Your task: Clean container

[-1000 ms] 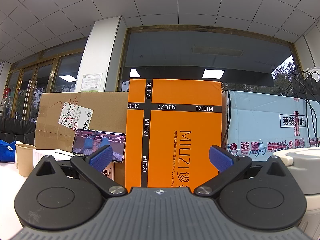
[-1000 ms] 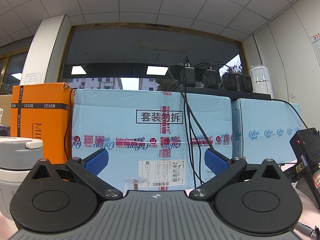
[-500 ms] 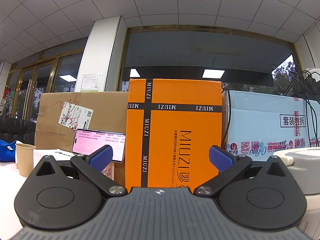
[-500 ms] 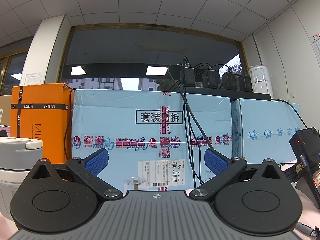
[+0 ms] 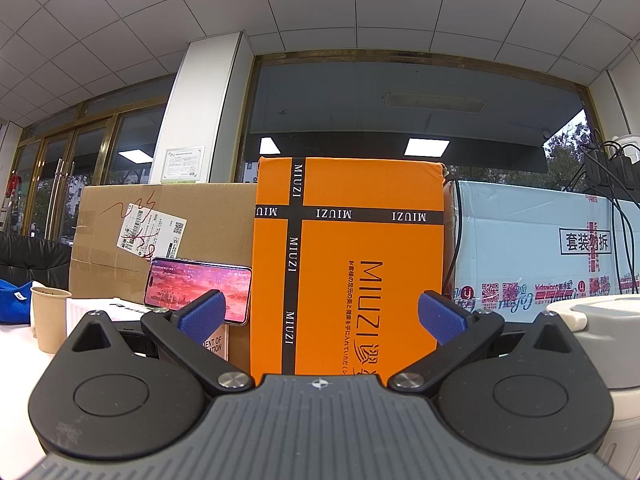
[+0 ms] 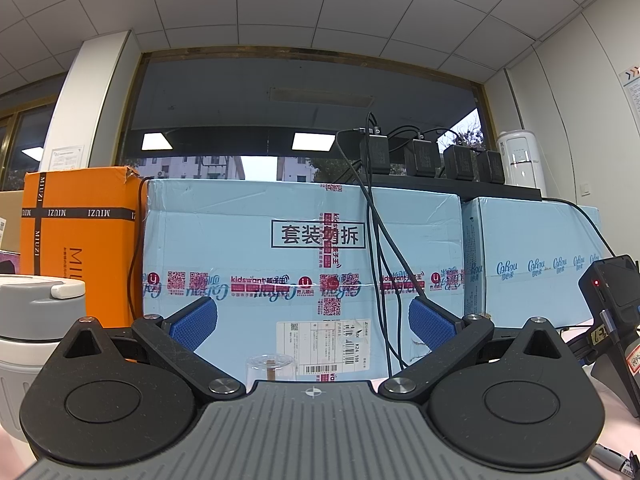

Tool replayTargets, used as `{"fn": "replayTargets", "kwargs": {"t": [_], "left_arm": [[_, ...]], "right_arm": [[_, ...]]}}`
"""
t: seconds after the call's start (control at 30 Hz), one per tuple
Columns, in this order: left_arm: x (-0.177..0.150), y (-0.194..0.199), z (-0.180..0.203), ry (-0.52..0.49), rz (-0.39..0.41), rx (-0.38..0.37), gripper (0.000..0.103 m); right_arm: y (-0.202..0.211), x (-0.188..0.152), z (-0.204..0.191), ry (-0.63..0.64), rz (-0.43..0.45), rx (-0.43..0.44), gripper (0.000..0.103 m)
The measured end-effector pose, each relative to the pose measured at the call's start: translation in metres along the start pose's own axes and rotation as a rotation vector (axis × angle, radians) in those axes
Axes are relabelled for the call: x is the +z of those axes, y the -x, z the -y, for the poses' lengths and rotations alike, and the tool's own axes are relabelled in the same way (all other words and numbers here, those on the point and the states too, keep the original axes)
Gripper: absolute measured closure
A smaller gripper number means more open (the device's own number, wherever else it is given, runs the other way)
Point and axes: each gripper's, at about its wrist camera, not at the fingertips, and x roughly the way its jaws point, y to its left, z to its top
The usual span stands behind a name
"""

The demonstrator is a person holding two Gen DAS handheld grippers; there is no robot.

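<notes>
Both claws stand spread with nothing between their ribbed blue pads: we see our left gripper (image 5: 320, 316) low in the left wrist frame and our right gripper (image 6: 312, 322) low in the right wrist frame, each on black linkage arms above a grooved grey body.

At the right edge of the left wrist frame, and the left edge of the right wrist frame, sits the container (image 6: 38, 312), a round white tub with a smooth grey lid and a pale tab on the lid's rim. It stands upright, its axis vertical; in the right wrist frame the tab points toward the frame's centre. It lies outside both pairs of fingers, beside each gripper body.

Centre bottom of the right wrist frame shows a small clear glass (image 6: 271, 366), upright, its lower part hidden by the gripper body. Behind it a pale blue carton (image 6: 280, 248) with printed tape fills the middle, black cables (image 6: 380, 240) hanging down its face.

An orange matte box (image 5: 348, 264) stands on end at the centre of the left wrist frame, flanked by a brown cardboard box (image 5: 168, 232) to its left. A lit phone (image 5: 198, 288) leans on edge against that carton, and a paper cup (image 5: 50, 318) stands at the left edge.

We cannot see the table between the fingers and the cartons
</notes>
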Motion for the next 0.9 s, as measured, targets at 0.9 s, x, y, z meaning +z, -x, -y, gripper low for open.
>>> {"fn": "replayTargets", "kwargs": {"t": [0.9], "left_arm": [[0.0005,0.0027,-0.0021,0.014,0.006,0.009,0.000]], "right_arm": [[0.0007,-0.0004,0.0009,-0.003,0.008,-0.002,0.000]]}}
